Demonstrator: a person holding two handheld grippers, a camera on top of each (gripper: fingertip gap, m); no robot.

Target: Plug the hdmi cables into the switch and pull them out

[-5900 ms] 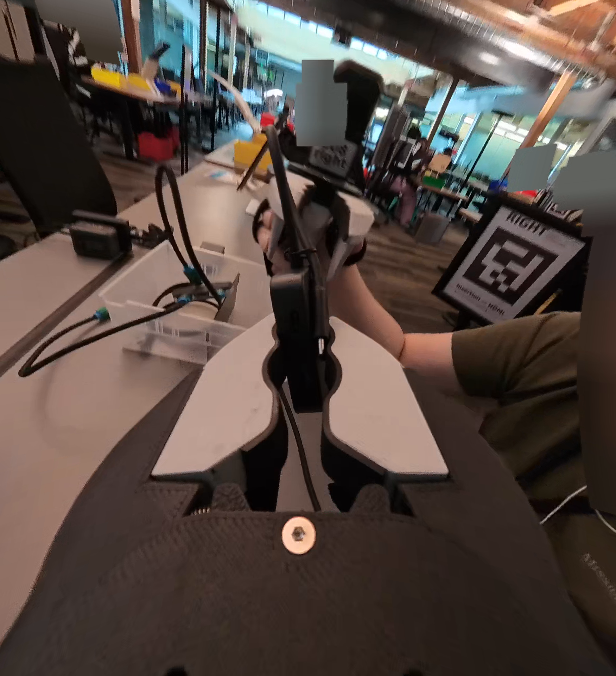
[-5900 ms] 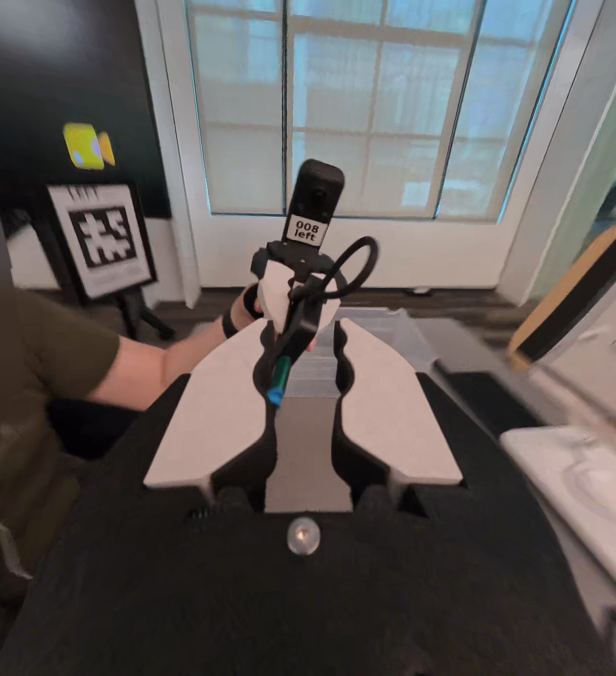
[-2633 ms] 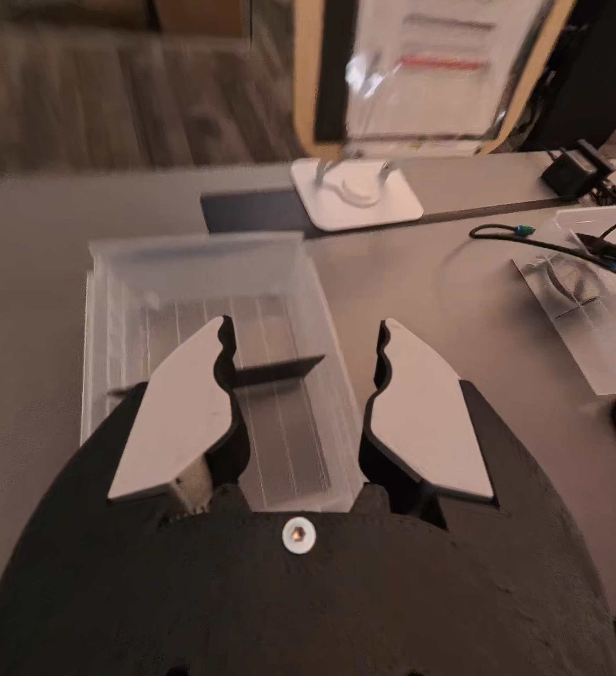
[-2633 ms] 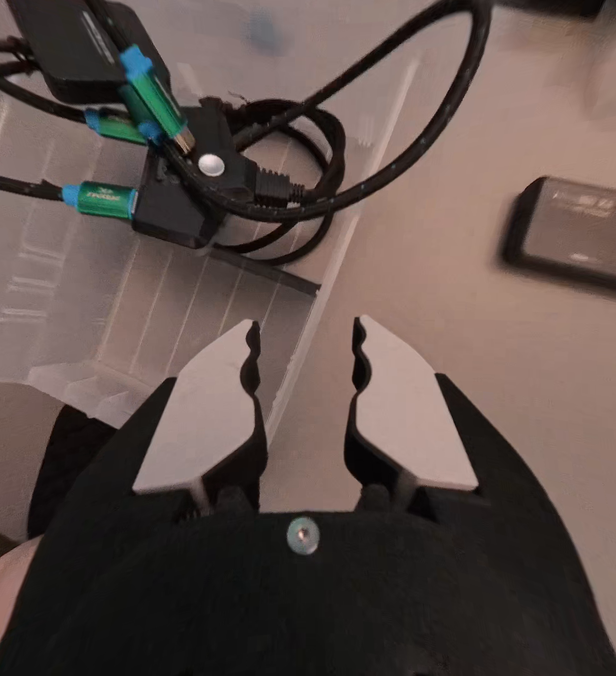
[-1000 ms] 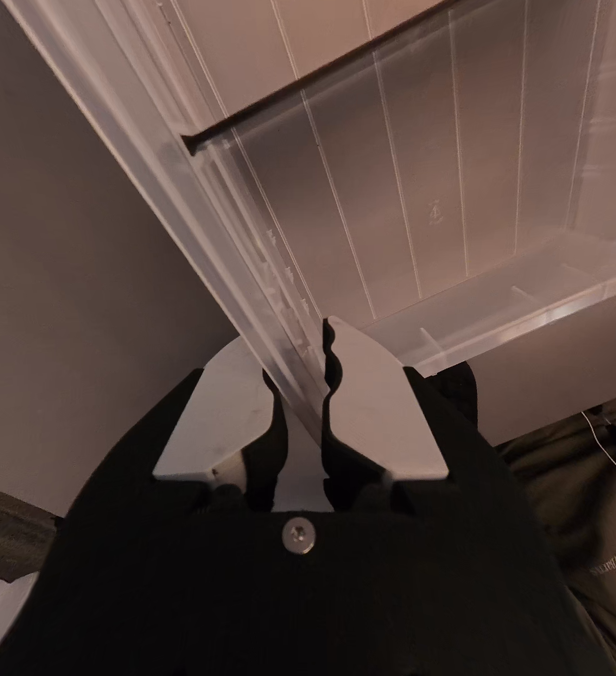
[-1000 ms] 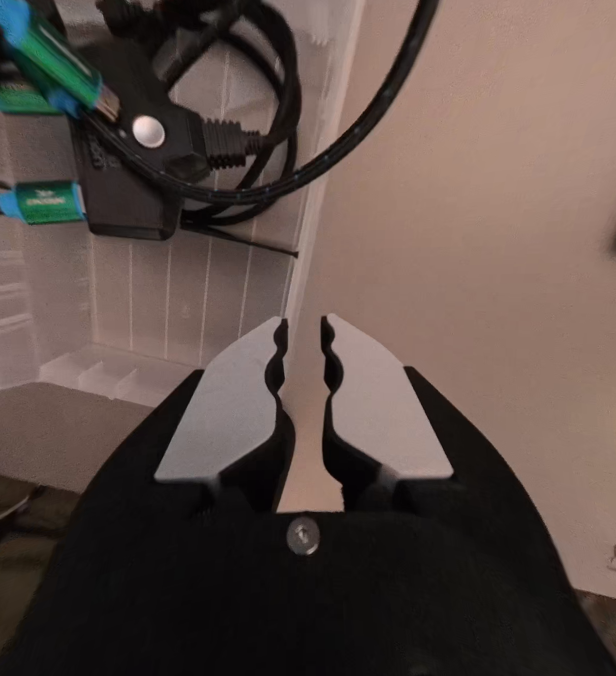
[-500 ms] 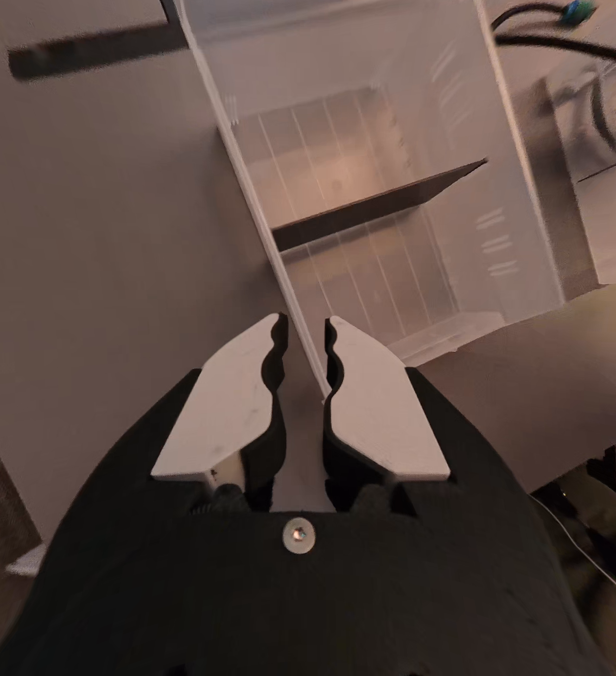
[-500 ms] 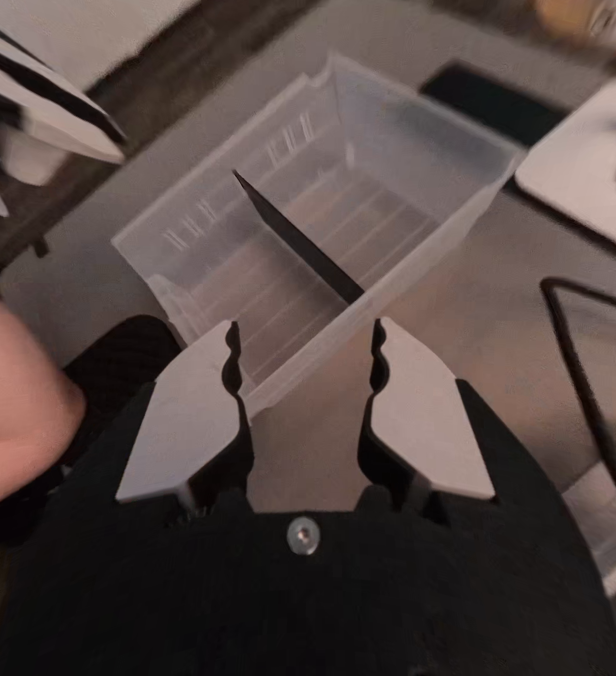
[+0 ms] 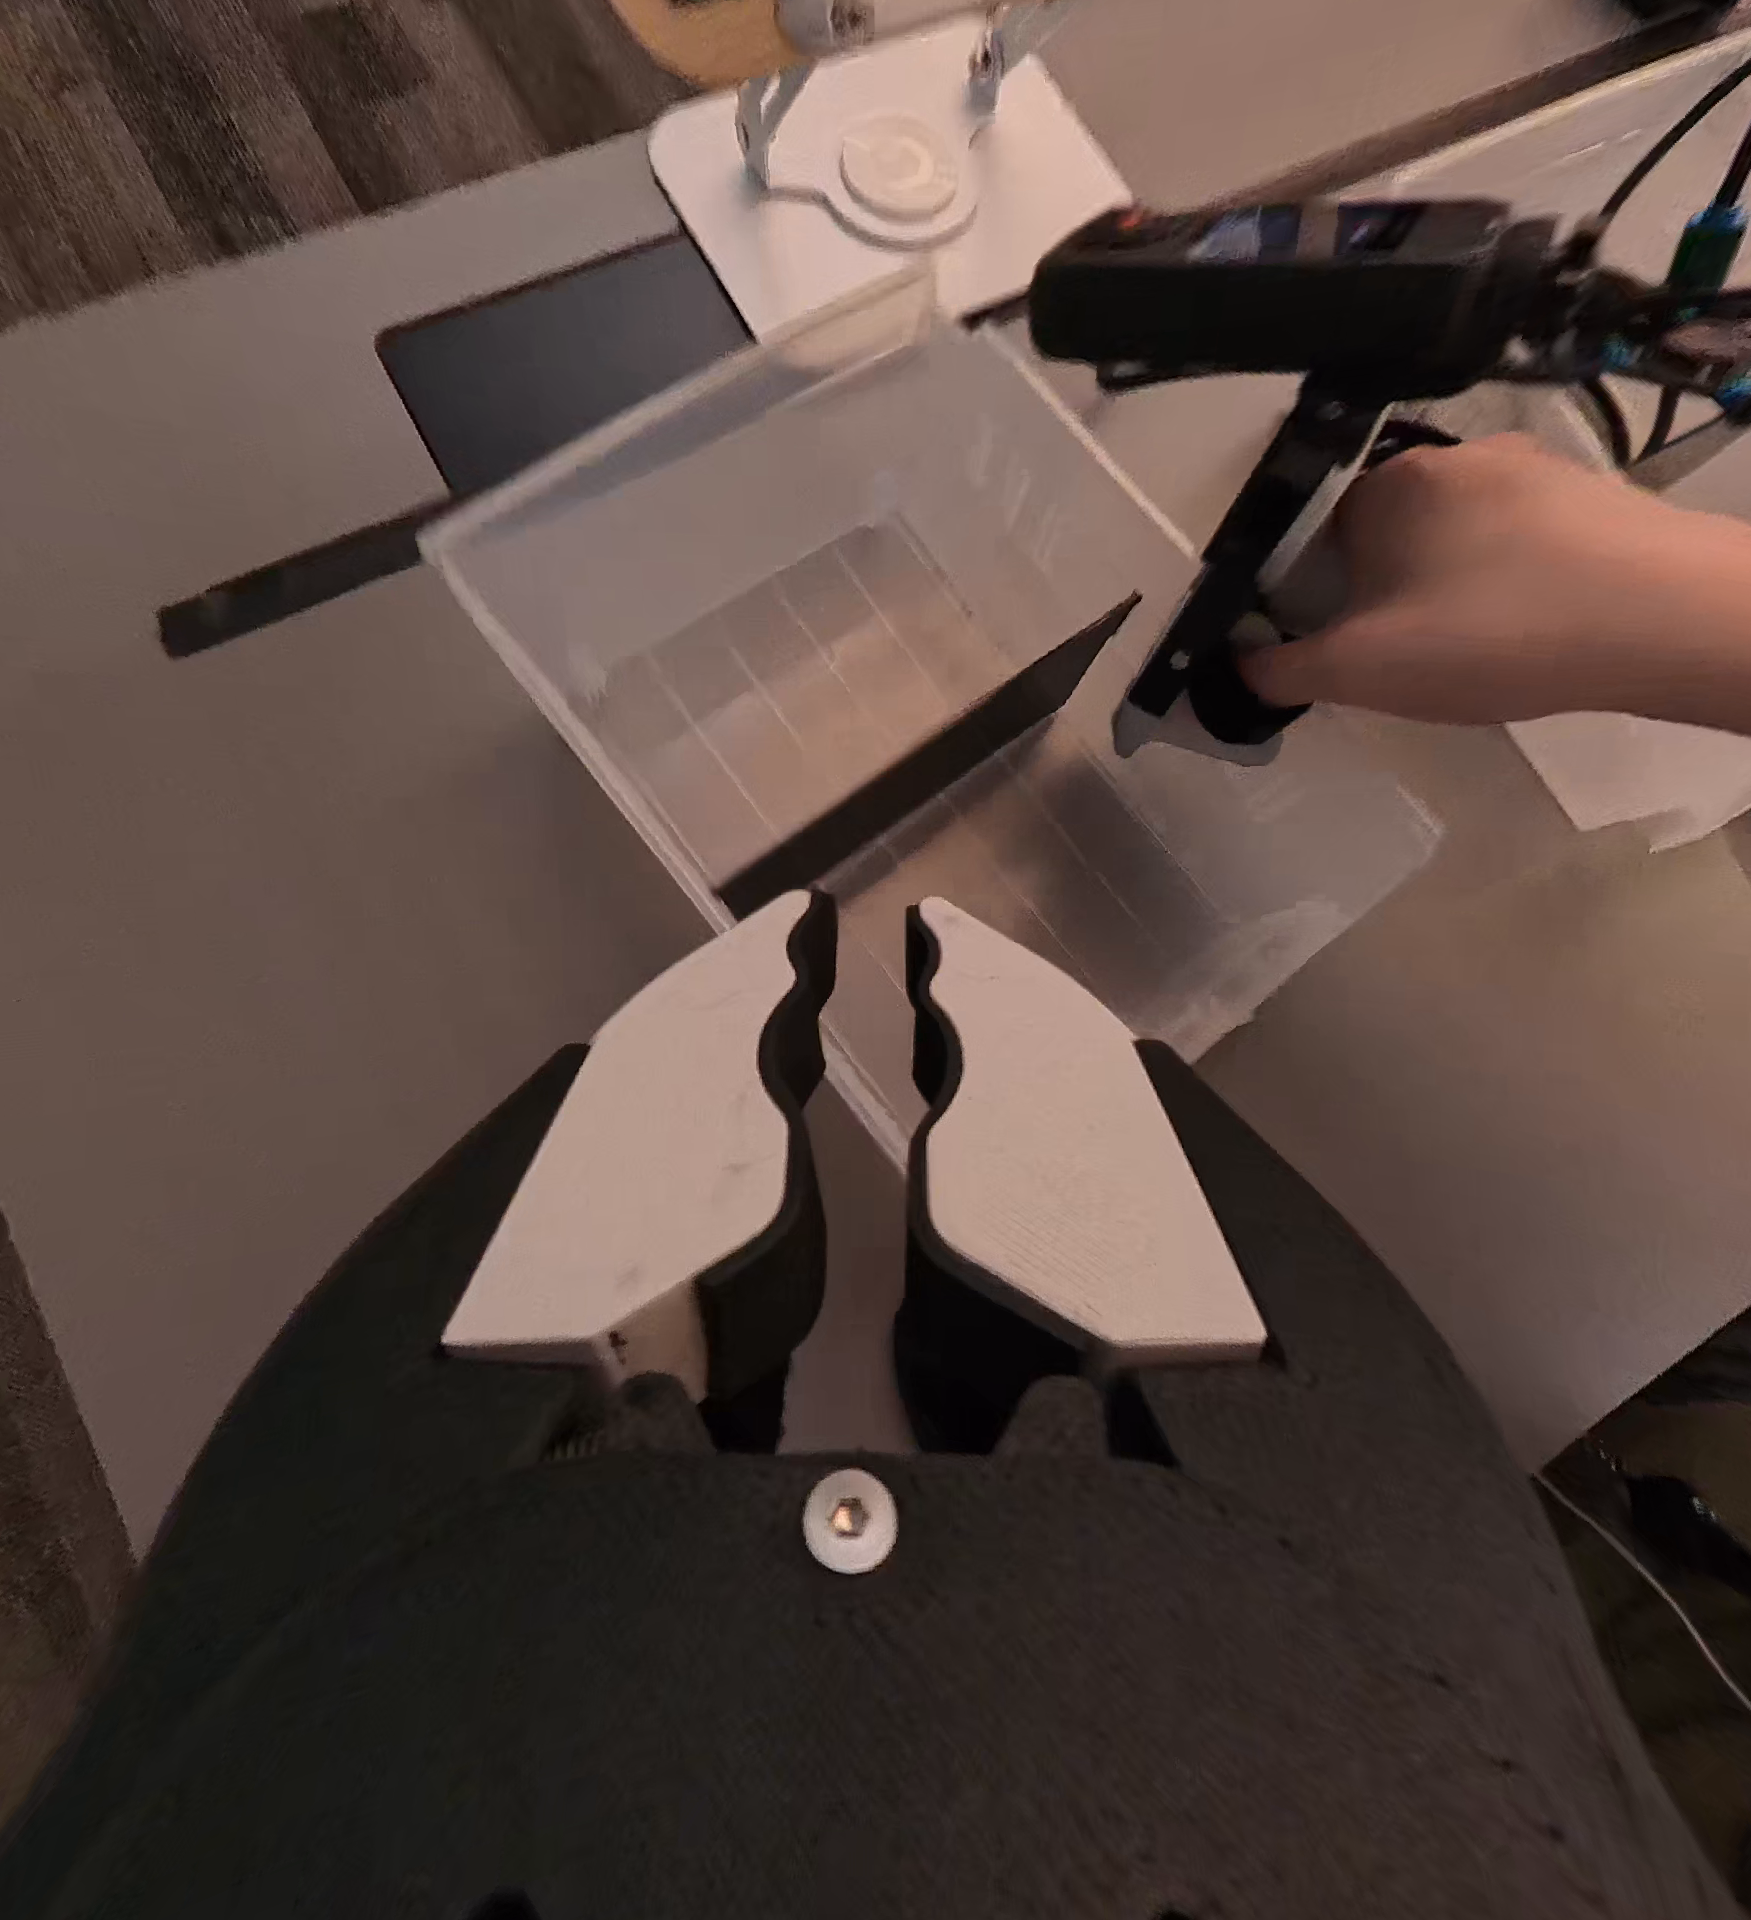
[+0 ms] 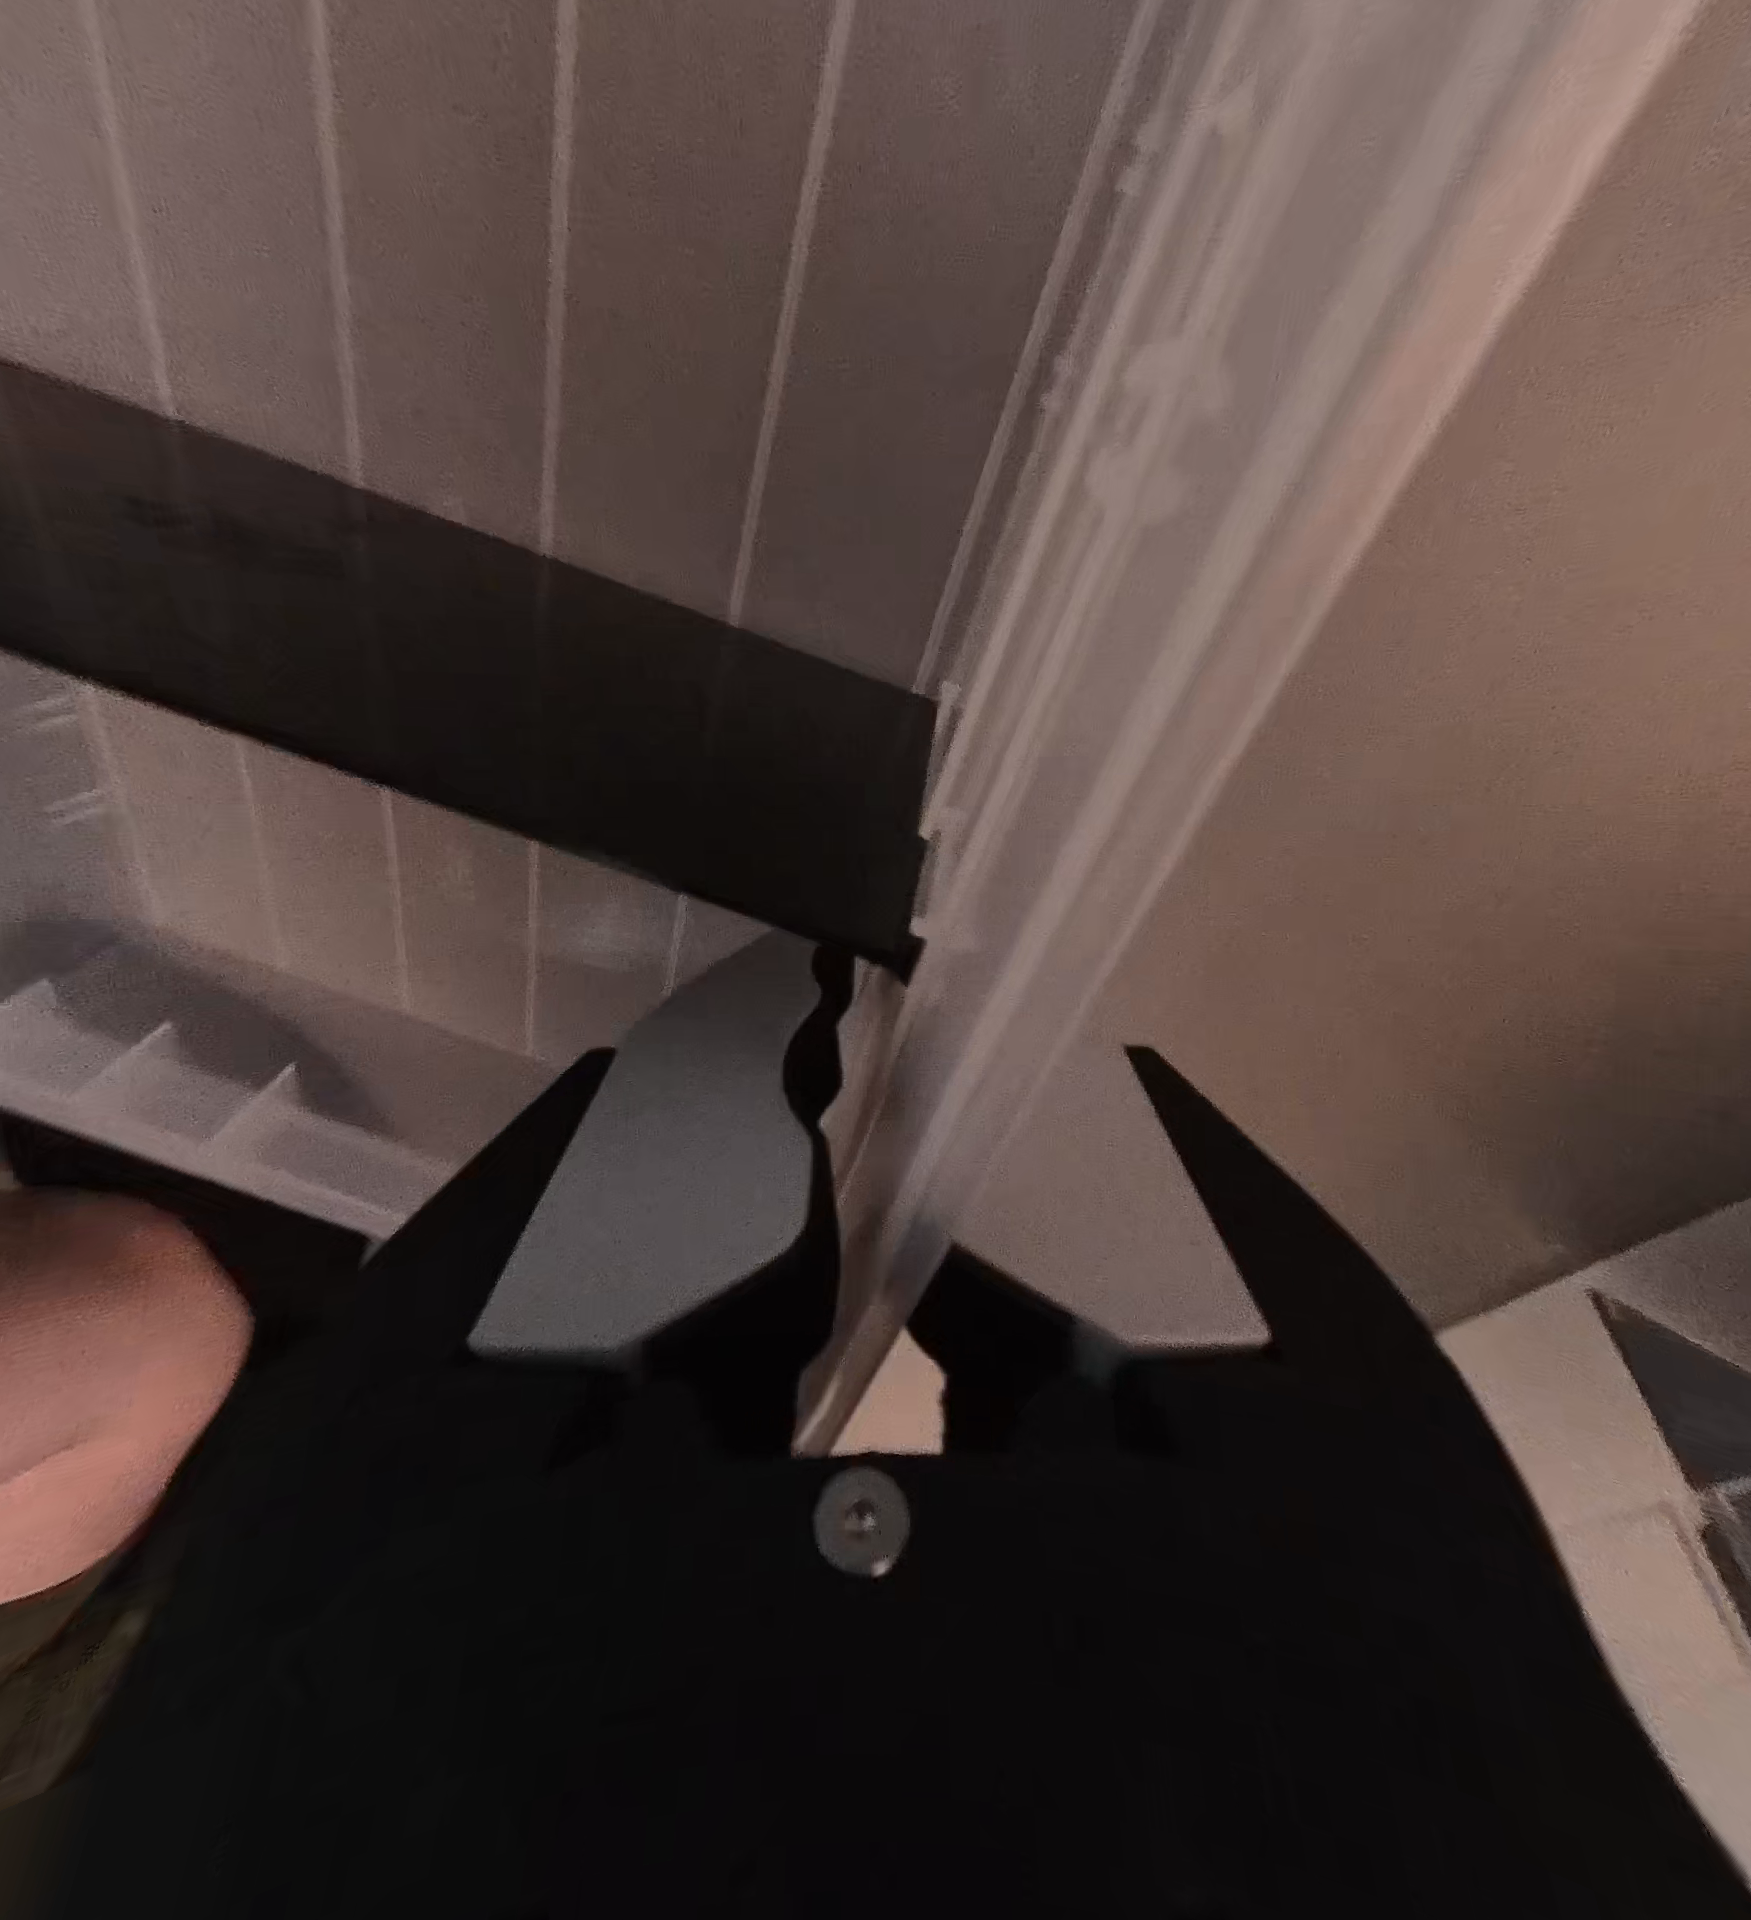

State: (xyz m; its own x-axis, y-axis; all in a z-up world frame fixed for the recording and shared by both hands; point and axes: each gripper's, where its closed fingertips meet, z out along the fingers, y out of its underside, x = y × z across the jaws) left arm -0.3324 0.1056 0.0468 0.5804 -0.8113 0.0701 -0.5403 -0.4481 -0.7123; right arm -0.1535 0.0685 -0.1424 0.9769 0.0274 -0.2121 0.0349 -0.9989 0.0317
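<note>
Left tool (image 9: 869, 914): held above the near-left wall of the clear bin (image 9: 1297, 831); the two fingers are nearly closed, a narrow gap between them, nothing gripped.
Right tool (image 10: 876, 1049): clenched on the bin's right wall, one finger inside, one outside.
Clear bin: set on the grey tabletop (image 9: 175, 883); long axis runs from near right to far left; split by a black divider (image 10: 414, 644).
HDMI cables (image 9: 1707, 244): seen at far right in a second bin, green-blue plugs pointing roughly upward; blurred.
Switch: cannot be made out.
Hand (image 9: 1536, 592): wrapped around the right tool's handle.
</note>
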